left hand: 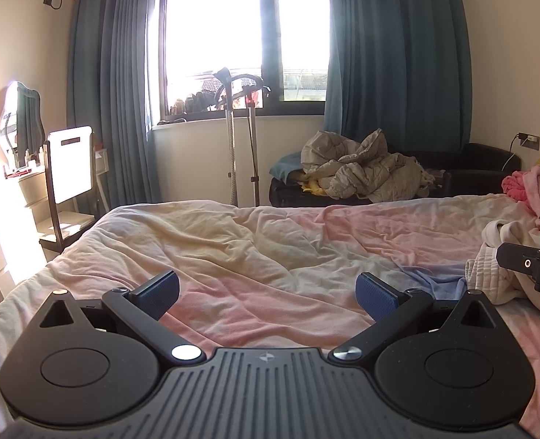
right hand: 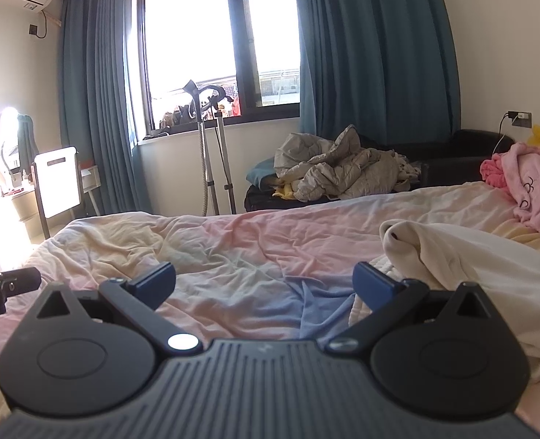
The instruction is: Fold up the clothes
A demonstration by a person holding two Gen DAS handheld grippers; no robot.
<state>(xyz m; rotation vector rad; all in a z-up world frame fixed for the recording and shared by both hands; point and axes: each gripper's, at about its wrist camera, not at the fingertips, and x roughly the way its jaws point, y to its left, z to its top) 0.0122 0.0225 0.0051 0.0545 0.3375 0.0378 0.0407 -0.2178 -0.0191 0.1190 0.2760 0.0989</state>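
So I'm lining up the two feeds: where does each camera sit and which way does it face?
Left wrist: sits on the left tongs, low over the bed, facing the window; its open blue-padded fingers show, with the right tongs at the right edge.
Right wrist: sits on the right tongs, facing the same way; its open fingers show, beside the cream garment, with the left tongs at the left edge.
Shared: bed, window, cream garment, pink clothes.

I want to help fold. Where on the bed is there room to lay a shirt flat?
The bedspread is bare from its left edge across to the cream garment. The right side is crowded: that garment, then the pink clothes.
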